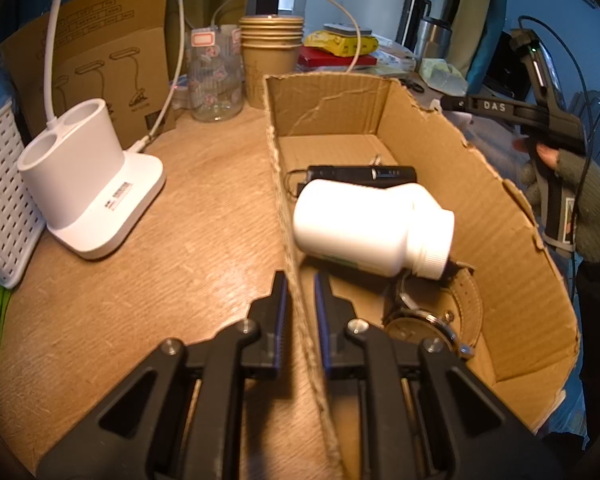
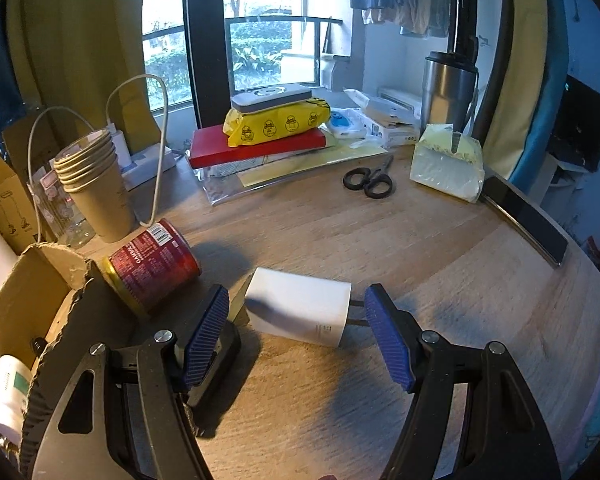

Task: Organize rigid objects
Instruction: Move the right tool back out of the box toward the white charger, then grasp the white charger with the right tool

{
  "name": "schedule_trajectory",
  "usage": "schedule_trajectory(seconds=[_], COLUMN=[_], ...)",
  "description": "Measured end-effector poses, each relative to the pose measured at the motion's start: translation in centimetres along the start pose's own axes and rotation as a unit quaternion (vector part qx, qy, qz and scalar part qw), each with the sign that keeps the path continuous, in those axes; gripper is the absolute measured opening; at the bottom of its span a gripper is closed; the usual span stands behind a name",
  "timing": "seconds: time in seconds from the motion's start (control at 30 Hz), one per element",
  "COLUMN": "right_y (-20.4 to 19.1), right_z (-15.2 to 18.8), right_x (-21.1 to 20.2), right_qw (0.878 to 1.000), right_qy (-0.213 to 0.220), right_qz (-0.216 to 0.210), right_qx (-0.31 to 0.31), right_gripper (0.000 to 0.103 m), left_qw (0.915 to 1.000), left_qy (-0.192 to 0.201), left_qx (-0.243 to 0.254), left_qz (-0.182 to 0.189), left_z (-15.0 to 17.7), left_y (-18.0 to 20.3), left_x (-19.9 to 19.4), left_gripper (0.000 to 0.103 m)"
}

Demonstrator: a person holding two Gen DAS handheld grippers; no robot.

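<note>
My left gripper [image 1: 301, 292] is shut on the near-left wall of the open cardboard box [image 1: 500, 216], one blue pad on each side of the wall. Inside the box lie a white pill bottle [image 1: 364, 228] on its side, a black clip-like device [image 1: 360, 174] and a wristwatch [image 1: 428, 328]. My right gripper [image 2: 296, 328] stands open over the wooden table, with a white plug charger [image 2: 300, 312] lying between its blue pads, untouched. A red tin can [image 2: 152, 264] lies on its side just left of it, beside the box corner [image 2: 32, 304].
A white desk-lamp base [image 1: 92, 184], a lattice basket [image 1: 0, 200], a glass jar [image 1: 216, 80] and stacked paper cups [image 2: 96, 176] stand at the left. Scissors [image 2: 370, 180], a red book with a yellow pack [image 2: 276, 124], a steel tumbler [image 2: 448, 88] and a tablet [image 2: 528, 216] lie farther back.
</note>
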State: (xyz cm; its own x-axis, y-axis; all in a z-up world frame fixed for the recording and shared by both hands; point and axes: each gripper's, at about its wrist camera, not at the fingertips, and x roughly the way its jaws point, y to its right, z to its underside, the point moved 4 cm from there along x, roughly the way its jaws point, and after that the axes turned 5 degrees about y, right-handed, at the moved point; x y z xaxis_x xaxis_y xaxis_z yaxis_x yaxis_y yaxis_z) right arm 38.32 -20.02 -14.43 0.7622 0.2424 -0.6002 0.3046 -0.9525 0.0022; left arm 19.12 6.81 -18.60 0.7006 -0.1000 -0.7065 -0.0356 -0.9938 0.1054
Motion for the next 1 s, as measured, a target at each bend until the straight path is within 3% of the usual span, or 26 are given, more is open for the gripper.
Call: schedule_trajectory(seconds=[0.77, 0.87, 1.0], right_y=[-0.4, -0.3, -0.3], right_z=[-0.1, 0.0, 0.0], right_x=[2.3, 2.4, 2.4], right_qw=[1.000, 0.999, 0.999], right_qy=[-0.009, -0.009, -0.008], right_qz=[0.027, 0.032, 0.030], right_qx=[-0.014, -0.015, -0.016], right_gripper=[0.073, 0.065, 0.064], left_qw=[1.0000, 1.0000, 1.0000], left_qy=[0.000, 0.000, 0.000], left_qx=[0.000, 0.000, 0.000], left_qz=[0.000, 0.000, 0.000], left_z=[0.0, 0.0, 0.0], left_y=[0.0, 0.0, 0.0], left_x=[0.0, 0.0, 0.0], left_gripper=[0.014, 0.014, 0.014])
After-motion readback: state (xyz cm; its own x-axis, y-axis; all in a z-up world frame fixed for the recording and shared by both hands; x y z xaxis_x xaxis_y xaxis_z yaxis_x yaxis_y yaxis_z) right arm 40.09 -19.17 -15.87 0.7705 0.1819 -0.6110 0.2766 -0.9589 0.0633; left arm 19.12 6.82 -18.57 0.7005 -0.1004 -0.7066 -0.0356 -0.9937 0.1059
